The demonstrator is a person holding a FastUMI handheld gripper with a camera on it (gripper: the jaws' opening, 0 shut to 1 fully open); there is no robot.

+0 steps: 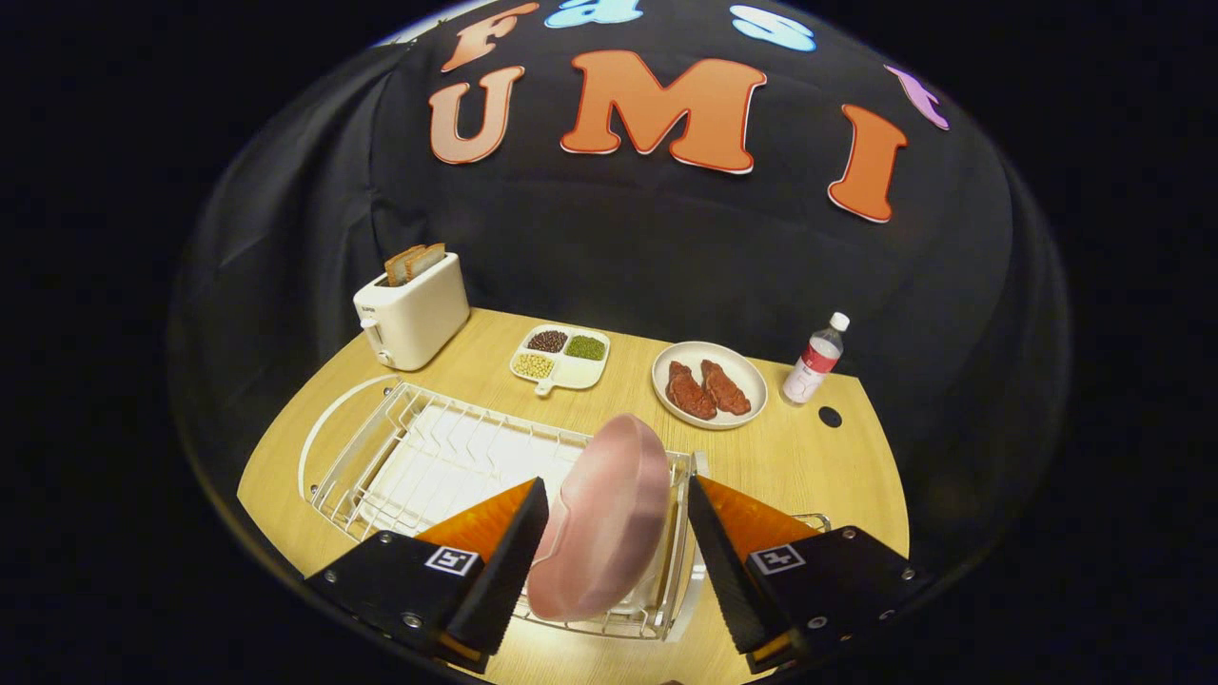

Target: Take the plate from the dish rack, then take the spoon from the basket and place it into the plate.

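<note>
Plate (601, 518), pink and smooth, stands on edge in the white wire dish rack (400, 457), right between the 2 fingers of the gripper (617, 547). The jaws are open, with a gap on the right side, and on the left I cannot tell if the finger touches the rim. To lift it well, I think they should close squarely across the thin rim and rise straight up, clear of the wires. Its glossy curved surface may slip. The rack sits on a pale wooden table (780, 457).
</note>
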